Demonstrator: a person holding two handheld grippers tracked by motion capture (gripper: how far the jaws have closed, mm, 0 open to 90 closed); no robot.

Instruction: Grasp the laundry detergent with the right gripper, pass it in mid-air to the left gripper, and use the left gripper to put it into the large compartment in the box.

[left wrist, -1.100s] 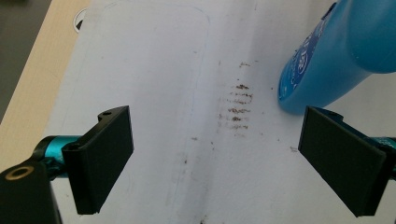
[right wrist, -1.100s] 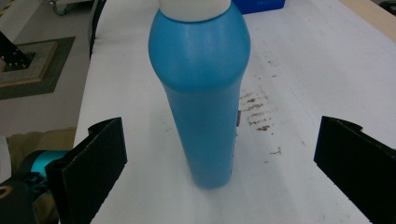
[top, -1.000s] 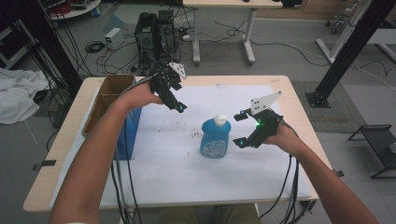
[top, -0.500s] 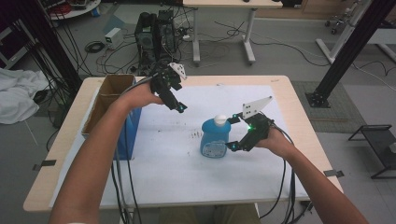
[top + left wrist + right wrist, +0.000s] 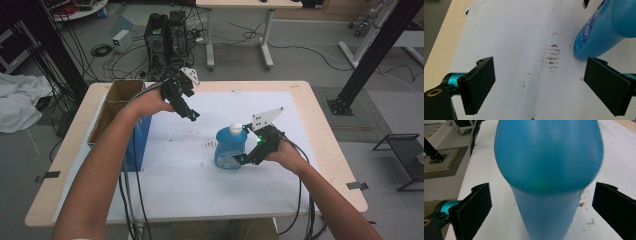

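High view, bottle: the blue bottle (image 5: pixel 231 148) stands upright at centre frame on the white sheet (image 5: pixel 165 165), white cap on top.
High view, right gripper: the right gripper (image 5: pixel 241 160) sits just right of the bottle, low by its base; from here I can't tell whether it touches.
High view, left gripper: the left gripper (image 5: pixel 192 116) hovers upper left of centre, well apart from the bottle, beside the box (image 5: pixel 107 114) at the table's left edge.
Left gripper view: jaws spread wide over bare sheet and brown specks (image 5: pixel 552 55); nothing between them, the bottle at the upper right corner.
Right gripper view: jaws spread, the bottle's narrow lower body between them, a gap on each side.
Progress: I'd say the reach is done; closing and lifting are left.
Extra here: the gaps at the pads show in the right gripper view, not from above.
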